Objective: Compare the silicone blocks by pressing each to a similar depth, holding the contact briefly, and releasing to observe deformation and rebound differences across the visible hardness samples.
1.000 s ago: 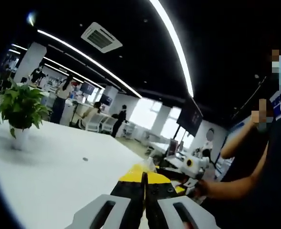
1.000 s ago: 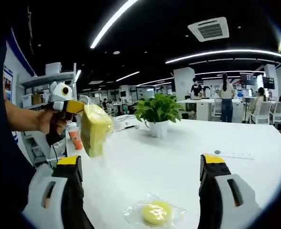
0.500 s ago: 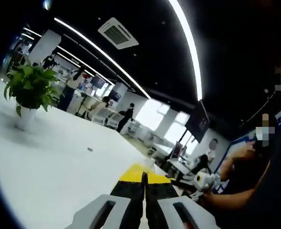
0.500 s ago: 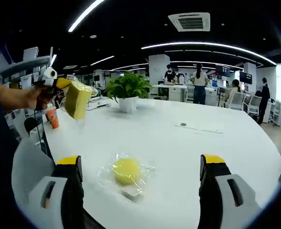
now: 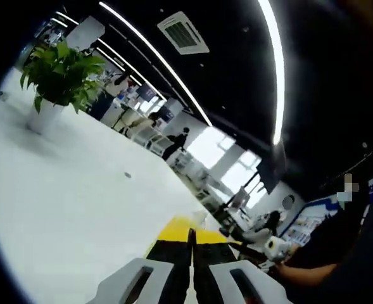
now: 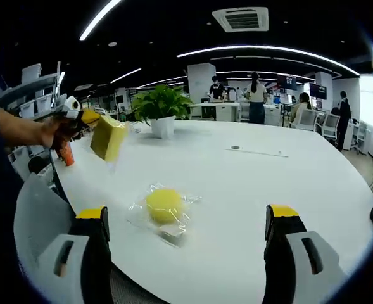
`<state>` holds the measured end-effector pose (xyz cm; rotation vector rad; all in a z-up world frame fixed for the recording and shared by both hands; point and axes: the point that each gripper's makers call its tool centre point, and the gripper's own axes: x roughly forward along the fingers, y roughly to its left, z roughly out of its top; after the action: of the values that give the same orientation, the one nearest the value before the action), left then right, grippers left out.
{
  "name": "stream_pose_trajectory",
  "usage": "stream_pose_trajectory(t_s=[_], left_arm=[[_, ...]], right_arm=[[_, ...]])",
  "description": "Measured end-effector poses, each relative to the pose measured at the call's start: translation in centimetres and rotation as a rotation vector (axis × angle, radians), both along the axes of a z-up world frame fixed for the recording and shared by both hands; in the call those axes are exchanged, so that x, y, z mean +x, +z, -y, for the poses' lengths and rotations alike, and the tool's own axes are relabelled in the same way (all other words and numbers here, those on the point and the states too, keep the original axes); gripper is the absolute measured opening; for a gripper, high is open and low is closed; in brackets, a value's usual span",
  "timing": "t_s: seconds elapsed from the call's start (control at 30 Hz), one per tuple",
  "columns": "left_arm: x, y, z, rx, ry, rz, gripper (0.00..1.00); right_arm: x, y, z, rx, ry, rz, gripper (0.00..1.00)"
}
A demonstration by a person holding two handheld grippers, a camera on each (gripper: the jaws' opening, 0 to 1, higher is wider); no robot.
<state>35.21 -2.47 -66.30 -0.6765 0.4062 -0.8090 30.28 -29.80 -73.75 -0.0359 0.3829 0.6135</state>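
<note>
A round yellow silicone block [image 6: 164,205] in a clear bag lies on the white table [image 6: 256,183], a little ahead of my right gripper [image 6: 187,214]. That gripper is open, with its yellow-tipped jaws wide apart and nothing between them. At the left, my left gripper [image 6: 83,118] is held by a hand above the table edge. It is shut on a squarish yellow silicone block [image 6: 108,137] wrapped in clear film. In the left gripper view the left gripper [image 5: 190,233] has its jaws pressed together, with a bit of film at the tips.
A potted plant [image 6: 161,105] [image 5: 59,69] stands on the far side of the table. A small dark dot [image 6: 235,147] lies beyond the round block. An orange cup [image 6: 66,156] and a grey chair back [image 6: 37,209] are at the left edge. People stand at desks behind.
The right view has pulled back, so the round block now lies farther ahead of the open jaws. The held block appears lower, nearer the table. The left view has rolled.
</note>
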Motion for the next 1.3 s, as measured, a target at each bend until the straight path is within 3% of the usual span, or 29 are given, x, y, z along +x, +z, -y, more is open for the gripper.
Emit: stream_pose_trajectory(t_s=[0.37,0.57,0.83,1.0,1.13,1.3], left_arm=[[0.8,-5.6,-0.1,0.011,-0.014,-0.146,0.00],[1.9,-7.3,-0.8,0.006,0.008,-0.194,0.00],[3.5,-11.0,-1.0,0.190,-0.006,-0.200,0.00],[4.1,-13.4,-2.1,0.297,0.044,-0.202,0.00],[4.2,-14.4,-2.4,0.305,0.065,-0.209,0.00],[3.8,-15.8,-2.5,0.391,0.022,-0.158,0.00]], right_arm=[[-0.8,-1.1,0.8,0.001,-0.028,-0.030,0.96],[-1.2,-1.0,0.3,0.023,-0.039,-0.040,0.96],[-1.1,-1.2,0.6,0.018,-0.056,-0.051,0.96],[-1.2,-1.1,0.6,0.042,-0.073,-0.049,0.96],[-1.3,-1.4,0.7,0.040,-0.083,-0.045,0.96],[-1.5,-1.9,0.7,0.020,-0.084,-0.064,0.96]])
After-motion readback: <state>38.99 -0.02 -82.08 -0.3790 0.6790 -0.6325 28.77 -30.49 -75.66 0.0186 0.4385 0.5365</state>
